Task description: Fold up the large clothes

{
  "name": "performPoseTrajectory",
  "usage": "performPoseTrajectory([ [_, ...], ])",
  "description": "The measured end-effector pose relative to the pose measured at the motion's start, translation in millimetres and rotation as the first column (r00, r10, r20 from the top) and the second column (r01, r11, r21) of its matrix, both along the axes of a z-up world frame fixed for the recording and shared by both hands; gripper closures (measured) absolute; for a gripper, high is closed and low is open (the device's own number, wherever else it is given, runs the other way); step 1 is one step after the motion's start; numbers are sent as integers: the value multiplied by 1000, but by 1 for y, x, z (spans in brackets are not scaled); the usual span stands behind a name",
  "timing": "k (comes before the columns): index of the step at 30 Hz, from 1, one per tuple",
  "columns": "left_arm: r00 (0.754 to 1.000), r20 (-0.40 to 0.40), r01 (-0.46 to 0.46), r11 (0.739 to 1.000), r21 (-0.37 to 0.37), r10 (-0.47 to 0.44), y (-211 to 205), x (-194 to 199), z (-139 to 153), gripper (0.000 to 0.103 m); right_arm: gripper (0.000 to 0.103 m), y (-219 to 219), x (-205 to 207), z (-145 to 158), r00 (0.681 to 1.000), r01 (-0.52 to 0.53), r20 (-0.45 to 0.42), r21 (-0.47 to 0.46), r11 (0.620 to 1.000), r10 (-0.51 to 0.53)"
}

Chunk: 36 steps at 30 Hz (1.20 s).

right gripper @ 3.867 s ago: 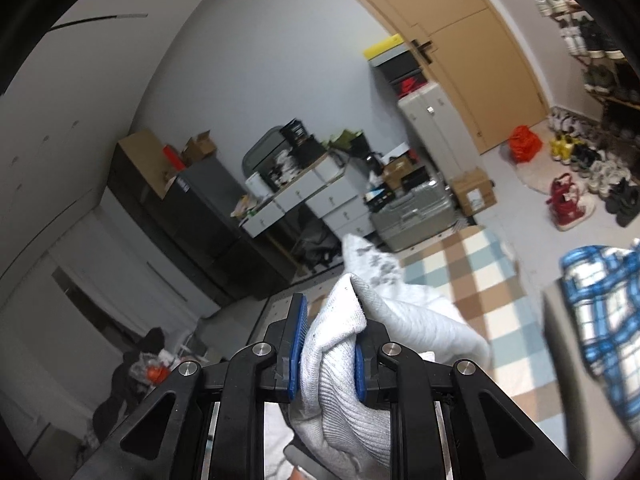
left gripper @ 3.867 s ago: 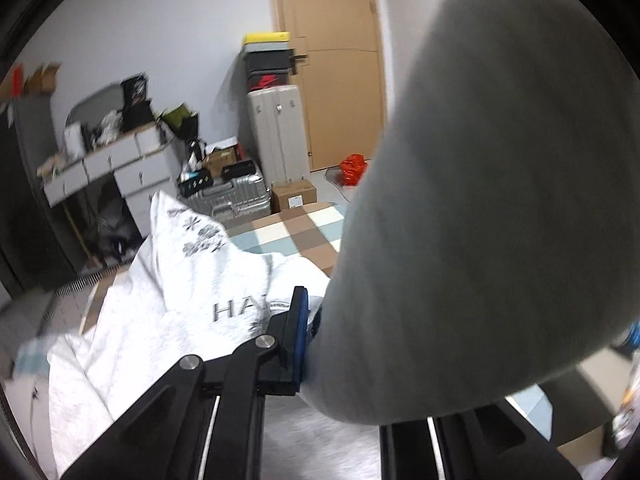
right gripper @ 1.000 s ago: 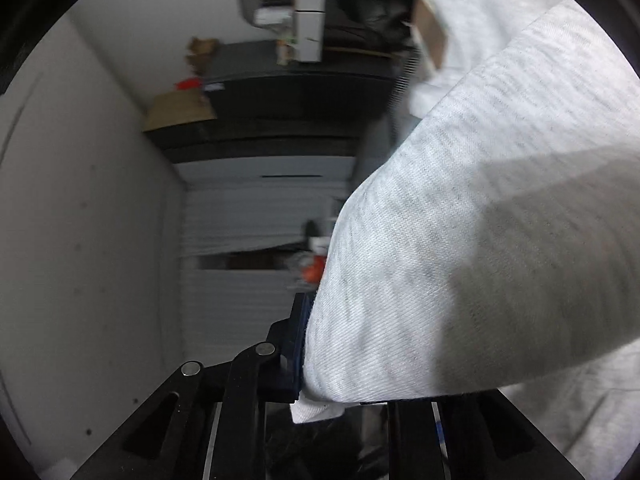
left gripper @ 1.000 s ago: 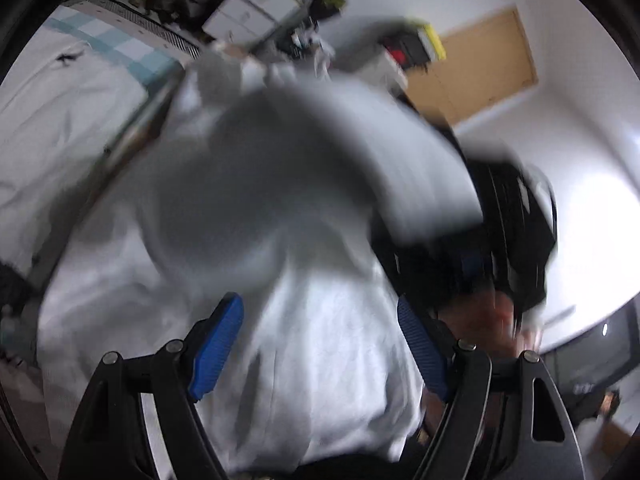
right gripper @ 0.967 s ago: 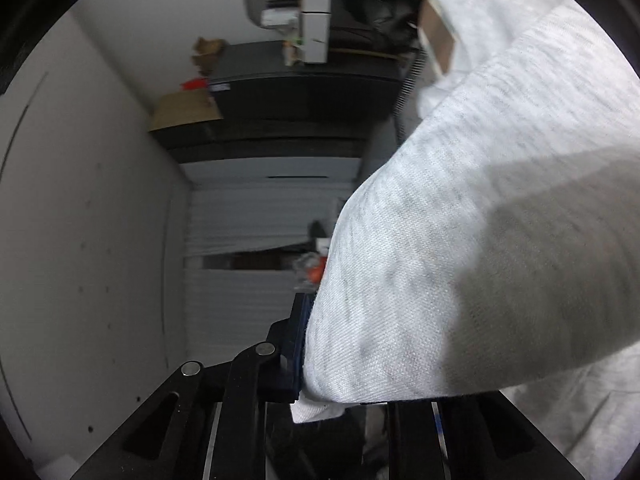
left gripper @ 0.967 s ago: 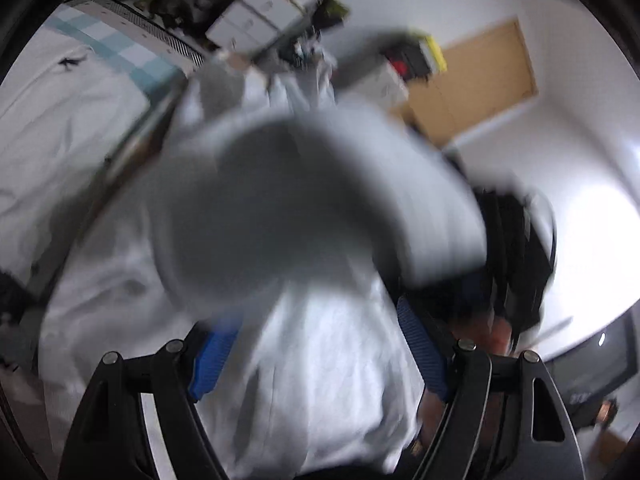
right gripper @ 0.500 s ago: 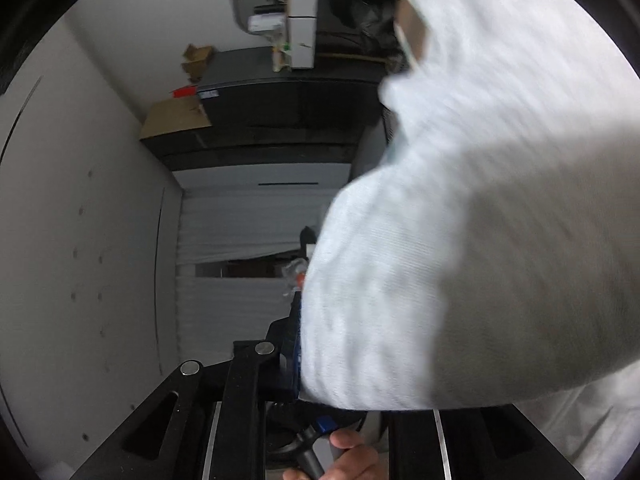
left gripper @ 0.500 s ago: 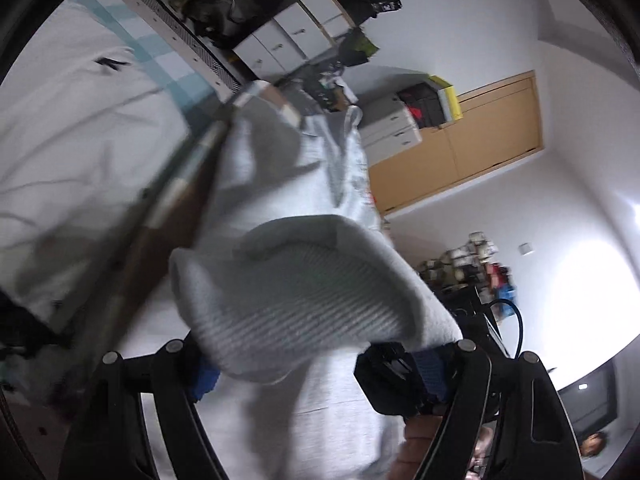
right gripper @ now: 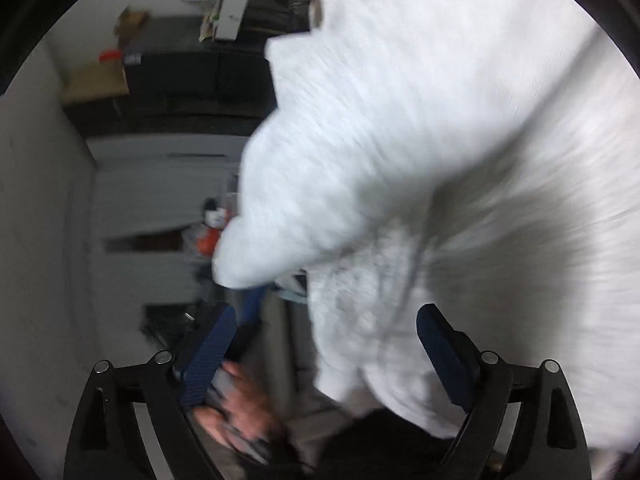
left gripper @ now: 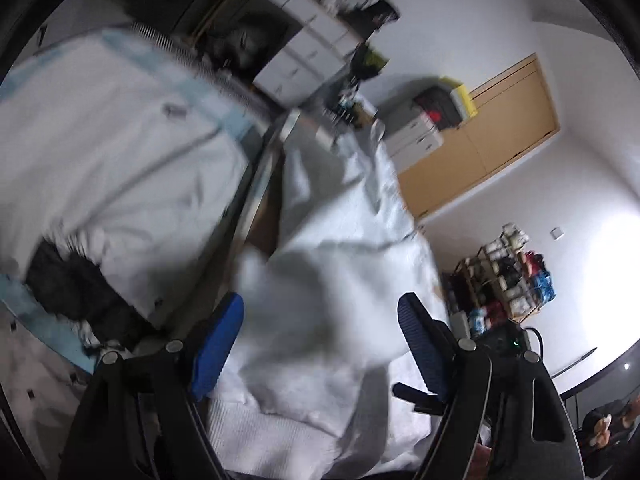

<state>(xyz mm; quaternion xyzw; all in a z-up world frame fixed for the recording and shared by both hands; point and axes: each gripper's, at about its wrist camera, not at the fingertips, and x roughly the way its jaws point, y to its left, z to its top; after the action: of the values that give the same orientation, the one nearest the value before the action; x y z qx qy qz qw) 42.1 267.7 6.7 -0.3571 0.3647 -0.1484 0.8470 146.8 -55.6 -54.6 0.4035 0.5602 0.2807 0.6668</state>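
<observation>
Sweatshirt (right gripper: 440, 140), pale grey, has just slipped free of the right gripper (right gripper: 324, 354): a second ago the jaws pinched its fabric, now they are opening with cloth loose between them. It settles beside the left gripper (left gripper: 320, 336), whose jaws stay wide over it, gripping nothing. That fold looks laid; smoothing probably follows.

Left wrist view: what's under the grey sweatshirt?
Near its edge, a brown board surface with a metal rim shows beneath the grey sweatshirt. The rest underneath is covered by fabric; cannot tell.
</observation>
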Motion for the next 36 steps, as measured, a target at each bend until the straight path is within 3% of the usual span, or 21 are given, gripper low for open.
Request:
performPoseTrajectory([
  [3, 997, 82, 5, 1000, 23, -7, 0, -4, 29, 27, 10, -24, 5, 56, 980, 24, 198, -267, 963, 31],
  [4, 995, 100, 16, 999, 30, -19, -5, -1, 38, 27, 10, -30, 16, 68, 968, 45, 248, -315, 948, 37],
  [7, 989, 118, 84, 994, 75, -93, -32, 13, 50, 27, 4, -64, 50, 87, 930, 175, 367, -510, 842, 29],
  [9, 983, 95, 143, 981, 132, -156, -61, 26, 49, 27, 4, -77, 72, 72, 939, 186, 343, -581, 793, 30],
  [12, 973, 35, 221, 961, 163, -230, -102, 43, 33, 27, 10, -112, 110, 6, 991, 107, 136, -683, 723, -18],
  [13, 970, 5, 240, 959, 154, -244, -114, 52, 23, 27, 18, -123, 113, -14, 996, 84, 89, -708, 701, -29],
  [14, 967, -26, 255, 956, 144, -254, -121, 57, 14, 27, 39, -129, 112, -23, 997, 68, 75, -726, 684, -19],
  [15, 963, -58, 268, 954, 136, -263, -129, 64, 4, 27, 55, -138, 108, -30, 996, 62, 91, -746, 663, 9],
  [16, 960, -86, 275, 953, 131, -265, -137, 70, -6, 27, 60, -142, 105, -29, 992, 77, 122, -746, 661, 23],
  [17, 956, -108, 285, 949, 132, -272, -144, 76, -15, 27, 63, -145, 100, -28, 989, 80, 142, -759, 646, 44],
  [19, 950, -132, 301, 943, 144, -283, -154, 83, -24, 27, 66, -156, 90, -28, 985, 104, 164, -831, 546, 62],
  [21, 943, -153, 318, 933, 166, -294, -166, 89, -33, 27, 66, -170, 85, -29, 986, 113, 161, -848, 518, 49],
  [22, 943, -160, 319, 931, 175, -293, -169, 91, -37, 27, 66, -182, 83, -30, 986, 129, 165, -872, 472, 36],
  [23, 943, -159, 319, 930, 184, -292, -171, 89, -37, 27, 66, -190, 79, -34, 985, 137, 171, -873, 468, 32],
  [25, 942, -161, 322, 926, 196, -293, -175, 91, -41, 27, 66, -213, 75, -32, 983, 179, 179, -841, 510, -49],
  [29, 940, -183, 325, 918, 226, -288, -181, 92, -49, 27, 67, -197, 62, 0, 943, 258, 331, -778, 573, 24],
  [30, 939, -190, 326, 917, 229, -287, -180, 90, -50, 27, 67, -187, 59, 7, 933, 256, 358, -750, 610, 48],
  [31, 937, -209, 326, 915, 238, -280, -179, 88, -53, 27, 66, -175, 59, 7, 931, 237, 357, -751, 617, 77],
  [34, 927, -259, 337, 905, 260, -270, -177, 84, -70, 27, 65, -160, 53, -23, 952, 169, 284, -799, 576, 113],
  [36, 926, -256, 345, 896, 280, -277, -177, 77, -75, 27, 64, -168, 50, -50, 972, 141, 218, -837, 528, 86],
])
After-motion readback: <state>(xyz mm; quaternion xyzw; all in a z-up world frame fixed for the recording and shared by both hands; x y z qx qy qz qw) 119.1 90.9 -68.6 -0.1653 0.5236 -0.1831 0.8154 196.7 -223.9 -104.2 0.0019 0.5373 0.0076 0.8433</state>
